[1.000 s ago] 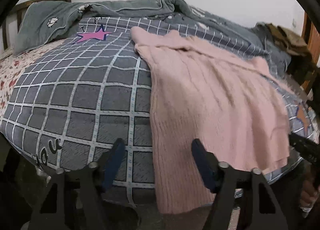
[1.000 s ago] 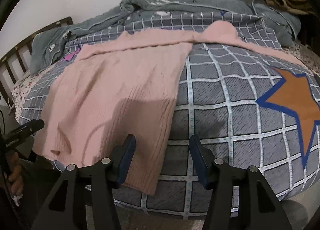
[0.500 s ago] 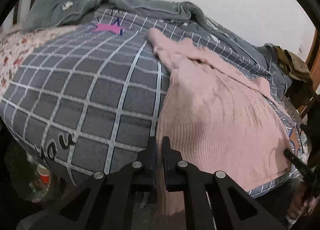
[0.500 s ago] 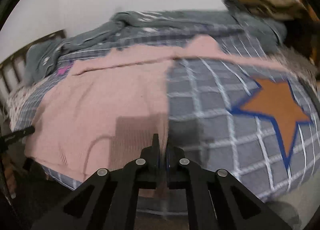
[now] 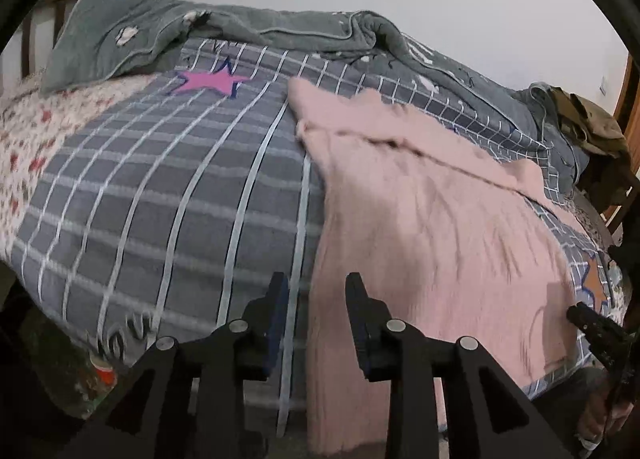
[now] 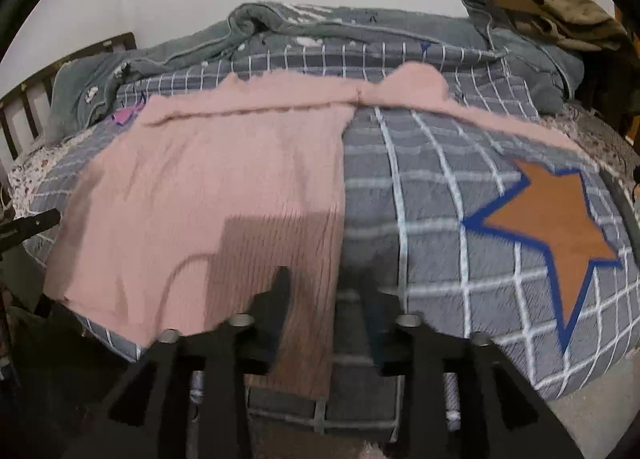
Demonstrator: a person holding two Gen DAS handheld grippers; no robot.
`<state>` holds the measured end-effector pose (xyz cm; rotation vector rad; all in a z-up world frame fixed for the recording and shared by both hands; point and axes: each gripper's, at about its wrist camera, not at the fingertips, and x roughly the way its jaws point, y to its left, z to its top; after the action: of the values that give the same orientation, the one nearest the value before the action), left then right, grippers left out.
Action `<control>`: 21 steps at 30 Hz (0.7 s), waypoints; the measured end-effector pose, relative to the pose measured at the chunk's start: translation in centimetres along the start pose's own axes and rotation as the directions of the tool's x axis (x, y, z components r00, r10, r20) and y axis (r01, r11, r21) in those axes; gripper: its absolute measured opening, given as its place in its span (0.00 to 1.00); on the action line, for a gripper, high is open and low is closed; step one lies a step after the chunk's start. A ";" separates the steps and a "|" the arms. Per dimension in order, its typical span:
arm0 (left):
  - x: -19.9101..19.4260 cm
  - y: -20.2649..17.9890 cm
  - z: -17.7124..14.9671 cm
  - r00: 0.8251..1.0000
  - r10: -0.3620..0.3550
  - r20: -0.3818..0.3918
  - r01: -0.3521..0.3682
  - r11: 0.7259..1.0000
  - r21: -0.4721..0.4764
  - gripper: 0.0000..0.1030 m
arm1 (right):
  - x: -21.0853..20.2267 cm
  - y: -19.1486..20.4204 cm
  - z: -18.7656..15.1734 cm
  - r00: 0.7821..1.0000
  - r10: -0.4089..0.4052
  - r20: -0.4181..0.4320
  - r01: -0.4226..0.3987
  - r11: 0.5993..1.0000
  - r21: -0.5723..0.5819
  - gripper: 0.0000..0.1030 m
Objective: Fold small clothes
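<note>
Broadly, a bed fills both views, covered by a grey checked quilt (image 5: 168, 195) with a pink star (image 5: 212, 81) printed near its far end and an orange star (image 6: 556, 227) outlined in blue toward the right side. A rumpled grey-green blanket (image 5: 280, 29) runs along the wall side, with a heap of olive-brown clothes (image 6: 560, 15) at its right end. A floral sheet (image 5: 36, 131) shows at the left edge.

The pink knitted sweater (image 5: 432, 227) lies flat on the quilt, its hem hanging over the near edge of the bed (both views are motion-blurred here) and one sleeve stretched out to the right along the quilt.

The left gripper (image 5: 316, 299) sits at the sweater's left hem corner; its jaws are opening, with the sweater's edge in the gap and the pads not pressing it. The right gripper (image 6: 324, 291) sits at the right hem corner, jaws likewise opening, the hanging edge of the knit between them but loose.
</note>
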<state>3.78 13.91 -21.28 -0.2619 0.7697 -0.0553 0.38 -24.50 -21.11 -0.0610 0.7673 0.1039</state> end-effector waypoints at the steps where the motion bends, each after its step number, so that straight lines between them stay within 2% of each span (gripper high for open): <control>1: 0.1 -0.5 0.7 1.000 0.006 0.001 -0.006 1.000 0.009 0.28 | -0.1 0.0 0.7 1.000 -0.004 0.013 0.004 1.000 -0.009 0.38; 5: 0.7 -4.1 5.3 0.999 -0.009 0.033 0.006 0.996 0.088 0.30 | 0.1 -0.5 4.2 0.998 -0.006 0.060 0.007 1.000 -0.016 0.40; 7: 1.3 -5.6 7.5 0.998 -0.025 0.058 0.019 0.994 0.103 0.40 | 0.3 -0.9 6.1 0.997 0.000 0.082 0.000 1.000 -0.005 0.43; 8: 1.8 -6.5 9.0 0.996 -0.036 0.079 0.027 0.994 0.106 0.57 | 0.4 -1.1 7.2 0.995 0.003 0.100 -0.003 1.000 -0.003 0.43; 9: 2.1 -7.2 9.9 0.994 -0.046 0.099 0.035 0.993 0.113 0.69 | 0.4 -1.4 8.3 0.992 0.002 0.122 -0.001 1.000 -0.005 0.47; 11: 3.3 -8.9 12.0 0.989 -0.048 0.140 0.029 0.990 0.137 0.69 | 0.7 -1.9 10.7 0.988 -0.016 0.154 0.018 1.000 -0.013 0.53; 15: 7.2 -10.3 14.6 0.991 -0.023 0.129 0.002 0.988 0.155 0.69 | 1.7 -3.8 14.8 0.978 -0.052 0.201 0.056 0.998 -0.013 0.55; 19: 10.8 -9.4 14.4 0.997 0.004 0.083 -0.014 0.992 0.122 0.69 | 3.1 -7.1 16.0 0.963 -0.143 0.227 0.153 0.988 -0.028 0.61; 21: 12.4 -9.0 13.7 0.999 0.018 0.048 -0.024 0.990 0.138 0.69 | 3.8 -9.7 15.6 0.956 -0.196 0.219 0.198 0.980 0.015 0.61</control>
<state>22.59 6.34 -18.01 -0.1223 0.7189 -0.0822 14.98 -32.43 -12.37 -0.1302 0.5358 -0.0763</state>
